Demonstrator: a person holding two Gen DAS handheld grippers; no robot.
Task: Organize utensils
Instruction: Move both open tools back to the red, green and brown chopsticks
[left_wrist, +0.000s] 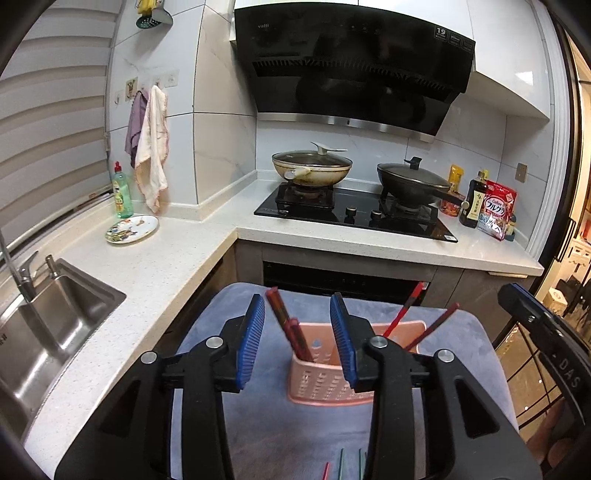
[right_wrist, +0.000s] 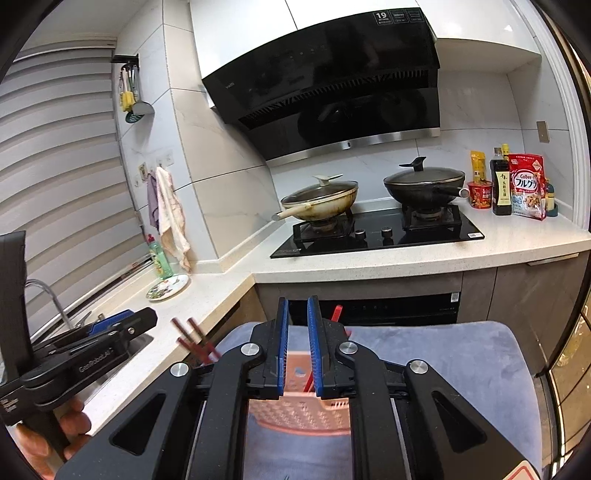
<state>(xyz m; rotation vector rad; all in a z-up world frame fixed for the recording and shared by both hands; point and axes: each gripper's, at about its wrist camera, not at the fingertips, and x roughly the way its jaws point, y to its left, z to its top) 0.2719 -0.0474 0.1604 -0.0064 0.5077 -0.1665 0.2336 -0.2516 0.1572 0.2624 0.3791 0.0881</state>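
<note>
A pink perforated utensil basket (left_wrist: 320, 380) stands on a blue-grey cloth (left_wrist: 280, 424). Dark red chopsticks (left_wrist: 286, 325) lean in its left end and bright red chopsticks (left_wrist: 424, 325) in its right end. My left gripper (left_wrist: 297, 339) is open and empty, just above and before the basket. Loose red and green chopstick tips (left_wrist: 343, 466) lie on the cloth at the bottom edge. In the right wrist view my right gripper (right_wrist: 297, 347) hovers over the basket (right_wrist: 303, 413), jaws narrowly apart; a red chopstick (right_wrist: 308, 382) shows in the gap, and contact is unclear.
A white counter (left_wrist: 147, 273) wraps the corner with a steel sink (left_wrist: 44, 332) at left, a patterned plate (left_wrist: 132, 229) and a green bottle (left_wrist: 122, 195). The hob (left_wrist: 354, 218) holds two lidded pans. Bottles and a cereal bag (left_wrist: 495, 210) stand at right.
</note>
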